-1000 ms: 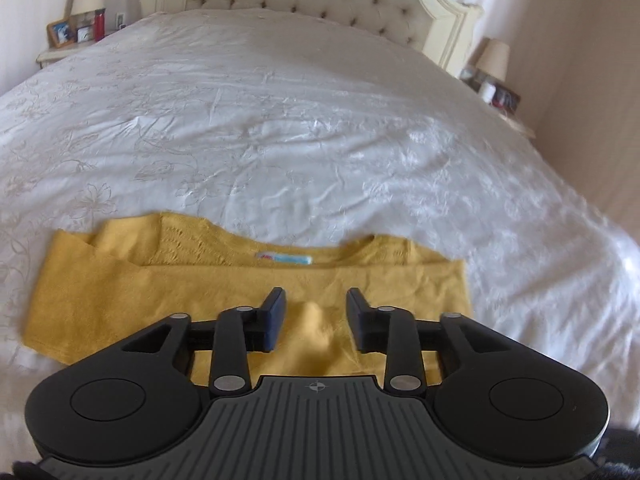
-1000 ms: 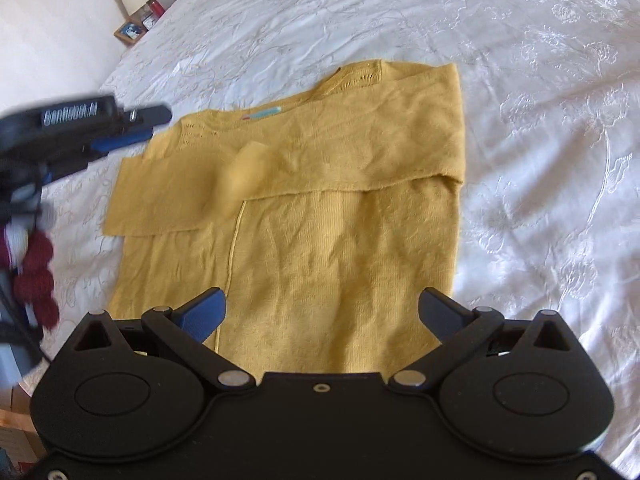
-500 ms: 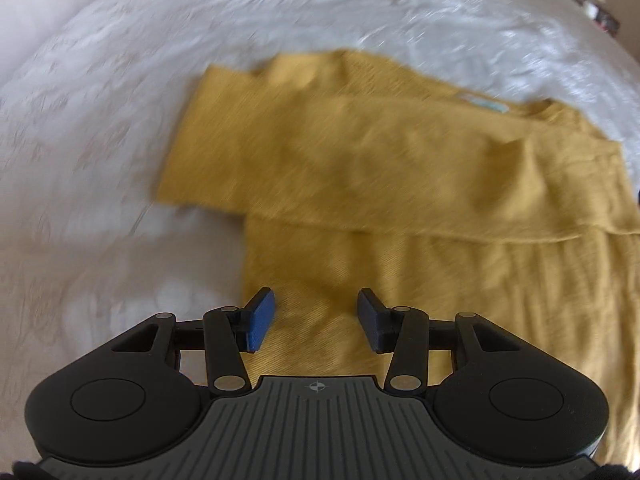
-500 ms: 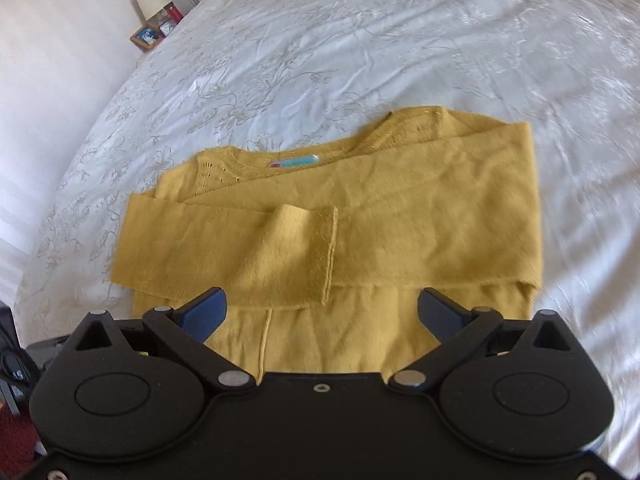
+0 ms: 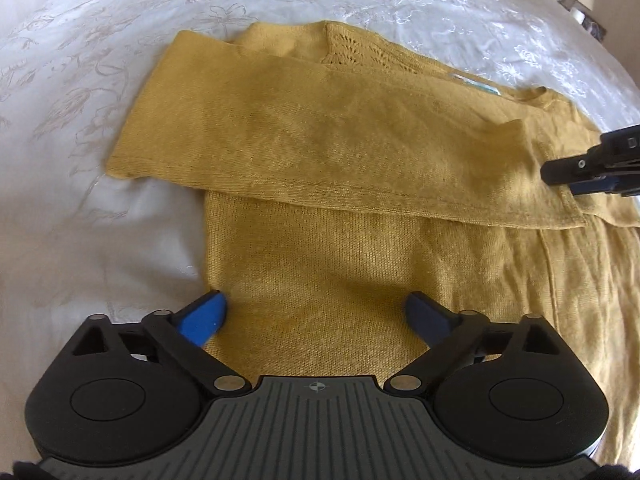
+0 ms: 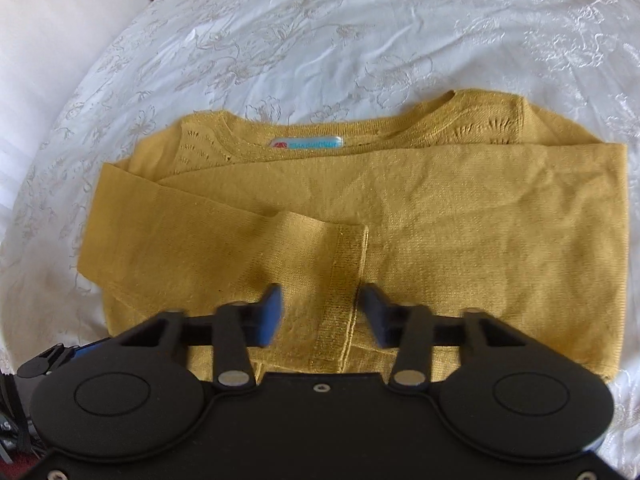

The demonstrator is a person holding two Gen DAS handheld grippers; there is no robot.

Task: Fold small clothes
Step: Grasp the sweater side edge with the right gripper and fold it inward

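Now: yellow sweater (image 6: 400,216) flat on the bed (image 6: 320,40), both sleeves folded across its chest.
Left hand-held gripper (image 5: 316,312) low over the sweater's lower left body, jaws opening wide, knit under them but nothing pinched. Right hand-held gripper (image 6: 320,312) over the cuff (image 6: 348,272) of the upper sleeve, jaws closing with the cuff between them, pads not pressing yet. Neck label (image 6: 306,143) faces up near the collar.
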